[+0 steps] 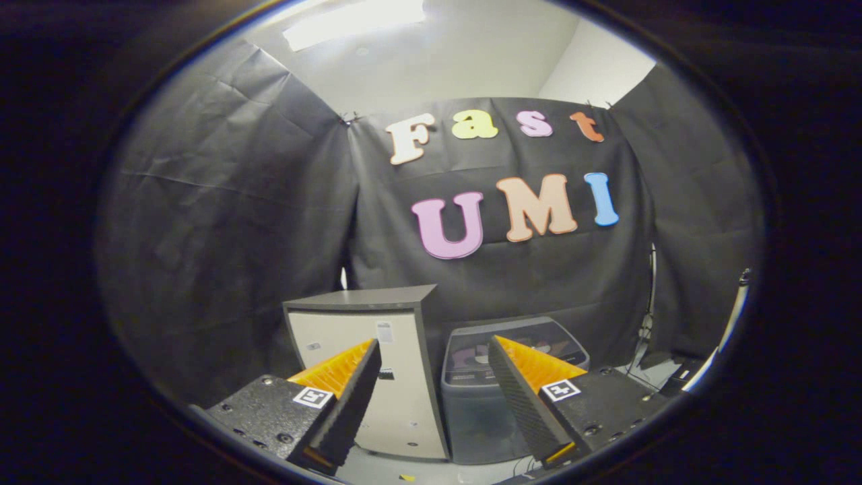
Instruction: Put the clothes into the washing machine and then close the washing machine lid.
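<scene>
A small grey top-loading washing machine [475, 404] stands on the floor beyond my fingers, against the black cloth wall. Its dark see-through lid [532, 337] lies flat on top and mirrors the wall. My gripper [434, 343] is held above and in front of the machine. It is open, with a wide gap and nothing between the fingers. The right finger [522, 397] overlaps the machine's front right part. I see no clothes from here.
A white cabinet [397, 384] with a grey top stands close to the left of the machine, partly behind my left finger [350, 397]. Cables [645, 330] hang down the wall to the right. A pale pole [731, 316] leans at the far right.
</scene>
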Tool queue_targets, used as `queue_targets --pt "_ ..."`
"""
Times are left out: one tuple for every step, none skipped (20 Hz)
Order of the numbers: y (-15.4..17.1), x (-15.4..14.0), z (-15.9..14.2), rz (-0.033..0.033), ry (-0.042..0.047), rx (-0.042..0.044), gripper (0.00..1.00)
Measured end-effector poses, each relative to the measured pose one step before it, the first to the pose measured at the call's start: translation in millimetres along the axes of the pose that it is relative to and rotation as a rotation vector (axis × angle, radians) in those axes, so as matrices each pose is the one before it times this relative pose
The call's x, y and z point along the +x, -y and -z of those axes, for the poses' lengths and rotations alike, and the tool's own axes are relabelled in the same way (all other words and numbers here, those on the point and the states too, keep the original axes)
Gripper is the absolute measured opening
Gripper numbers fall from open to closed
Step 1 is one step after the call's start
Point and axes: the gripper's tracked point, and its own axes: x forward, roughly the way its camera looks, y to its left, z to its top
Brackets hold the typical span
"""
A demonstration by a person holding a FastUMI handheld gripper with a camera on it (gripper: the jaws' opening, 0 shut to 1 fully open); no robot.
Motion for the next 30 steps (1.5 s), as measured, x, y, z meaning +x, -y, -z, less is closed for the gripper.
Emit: queue_targets --pt "8.41 -1.93 2.85 0.02113 -0.01316 -0.01000 0.97" --pt "4.98 -0.14 1.92 0.01620 -0.01085 -0.00381 0.97" --pt "1.78 -0.07 1.03 0.00054 -0.00697 -0.00170 0.97" --pt "0.34 2.30 0.19 0.00122 -0.00125 -0.00144 0.97" --pt "3.41 -0.37 -2.20 0.00635 0.00263 0.00284 0.97" --pt "1.62 1.32 0.25 0.00192 0.00282 0.00711 0.97" --pt "-0.64 0.87 -0.25 -0.00414 -0.00087 0.00902 0.97" --pt "-0.26 0.34 0.91 -0.00254 -0.00041 0.00320 0.97" --pt "0.86 0.15 -0.84 -0.00011 -0.00018 0.00032 0.97" --pt "1.58 -0.24 0.39 0.00159 0.00125 -0.00178 0.97" --pt "0.34 0.15 0.96 0.00130 -0.00427 -0.00106 0.97" --pt "-0.03 0.62 3.47 0.00125 -0.00852 -0.00081 0.97" --pt "-0.29 0.46 1.09 -0.00036 -0.00447 0.00231 0.97" --pt "-0.41 1.81 1.68 -0.00157 -0.00271 0.00468 0.97" --pt "-0.56 0.51 1.25 -0.00168 -0.00294 0.00456 0.97" --pt "-0.21 0.65 2.18 0.00066 -0.00218 -0.00070 0.97" --pt "0.27 0.14 1.37 0.00303 -0.00281 -0.00763 0.97" --pt "0.12 0.79 1.72 0.00638 -0.00401 -0.00948 0.97" --pt "-1.51 0.18 0.62 -0.00142 0.00142 -0.00682 0.97" --pt "-3.47 0.69 0.94 -0.00612 -0.00170 -0.00280 0.97" --pt "-1.96 -0.08 0.33 -0.00302 -0.00022 -0.00085 0.97" --pt "-1.49 0.19 2.04 -0.00757 -0.00441 0.00019 0.97" --pt "-1.98 -0.26 1.83 -0.00627 -0.00452 -0.00011 0.97" --pt "0.49 0.60 1.68 0.00190 -0.00178 -0.00346 0.97" --pt "1.86 -0.09 -0.40 0.01139 0.00110 -0.00827 0.97" --pt "2.17 0.75 1.19 0.00882 -0.00097 -0.00900 0.97" --pt "-1.20 0.30 1.91 -0.00040 -0.00469 -0.00424 0.97" --pt "-2.39 0.77 0.79 -0.00493 -0.00066 0.00071 0.97" --pt "-1.21 -0.56 0.32 -0.00312 -0.00077 0.00173 0.97" --pt "0.45 0.08 -0.27 0.00095 0.00199 -0.00240 0.97"
